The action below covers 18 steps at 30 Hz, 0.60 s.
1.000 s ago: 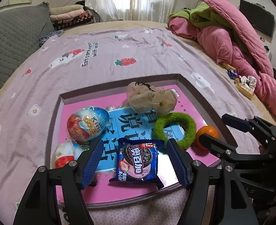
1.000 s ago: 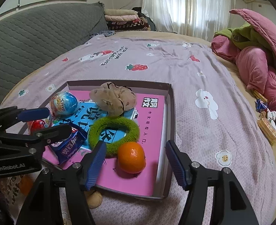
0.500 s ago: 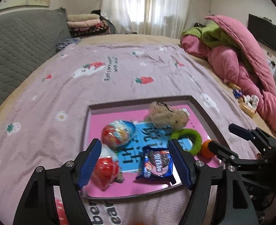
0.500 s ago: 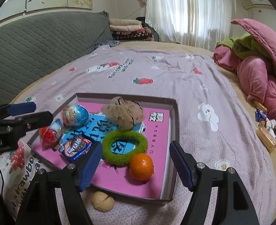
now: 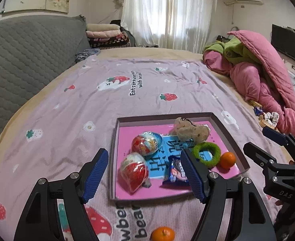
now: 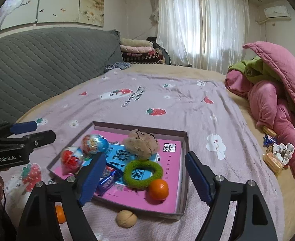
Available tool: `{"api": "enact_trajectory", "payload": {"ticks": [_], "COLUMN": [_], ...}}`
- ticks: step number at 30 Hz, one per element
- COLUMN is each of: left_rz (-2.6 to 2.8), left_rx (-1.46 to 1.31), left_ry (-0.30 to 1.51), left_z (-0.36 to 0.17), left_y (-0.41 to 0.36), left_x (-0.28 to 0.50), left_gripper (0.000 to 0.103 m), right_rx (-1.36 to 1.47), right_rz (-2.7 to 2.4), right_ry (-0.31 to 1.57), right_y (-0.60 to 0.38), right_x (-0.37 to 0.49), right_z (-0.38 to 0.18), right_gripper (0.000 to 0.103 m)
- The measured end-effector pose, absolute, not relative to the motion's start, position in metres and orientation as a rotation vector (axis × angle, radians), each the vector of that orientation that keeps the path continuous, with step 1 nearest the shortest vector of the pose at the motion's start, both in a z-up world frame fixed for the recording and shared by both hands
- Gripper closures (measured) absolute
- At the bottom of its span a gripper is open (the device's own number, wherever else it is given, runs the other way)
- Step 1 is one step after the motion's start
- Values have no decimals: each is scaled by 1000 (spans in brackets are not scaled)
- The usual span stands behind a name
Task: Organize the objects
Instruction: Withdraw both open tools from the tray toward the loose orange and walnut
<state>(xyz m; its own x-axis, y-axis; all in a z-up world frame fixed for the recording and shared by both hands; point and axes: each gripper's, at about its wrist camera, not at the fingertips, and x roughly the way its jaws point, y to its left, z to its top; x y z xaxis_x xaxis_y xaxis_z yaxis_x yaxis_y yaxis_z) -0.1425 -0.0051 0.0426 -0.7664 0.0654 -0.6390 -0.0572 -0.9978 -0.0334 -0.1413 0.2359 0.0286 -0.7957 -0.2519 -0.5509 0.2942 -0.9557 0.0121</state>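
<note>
left wrist view: both grippers clear of the filled tray

left wrist view has the tray (image 5: 235, 138) on the bedspread (image 5: 107, 108), its raised wall likely there to stop round things rolling off. inside lie two foil eggs (image 5: 146, 146), a cookie pack (image 5: 175, 171), a green ring (image 5: 207, 154), an orange (image 5: 227, 160) and a beige pouch (image 5: 191, 131). outside, near the front wall, sit a walnut (image 6: 126, 219) and a second orange (image 5: 163, 234), probably next to go in. the left gripper (image 5: 145, 177) is released wide, holding nothing. the right gripper (image 6: 145, 177) is opening, its jaws empty and touching nothing.
</note>
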Motion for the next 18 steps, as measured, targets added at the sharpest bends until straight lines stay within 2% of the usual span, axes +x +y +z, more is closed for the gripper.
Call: {"api": "enact_trajectory", "payload": {"ticks": [11, 18], "left_rz": [2917, 2912], "left_rx": [-1082, -1146], "left_ry": [-49, 0], "left_z": [32, 11], "left_y": [-22, -20], "left_x": [-90, -71], "left_gripper": [27, 27], "right_rx": [816, 849], "right_rz": [-2726, -2719], "right_ry": [118, 131], "right_y": [233, 231], "right_x": [-102, -80], "right_z": [33, 24], "right_gripper": [21, 20]}}
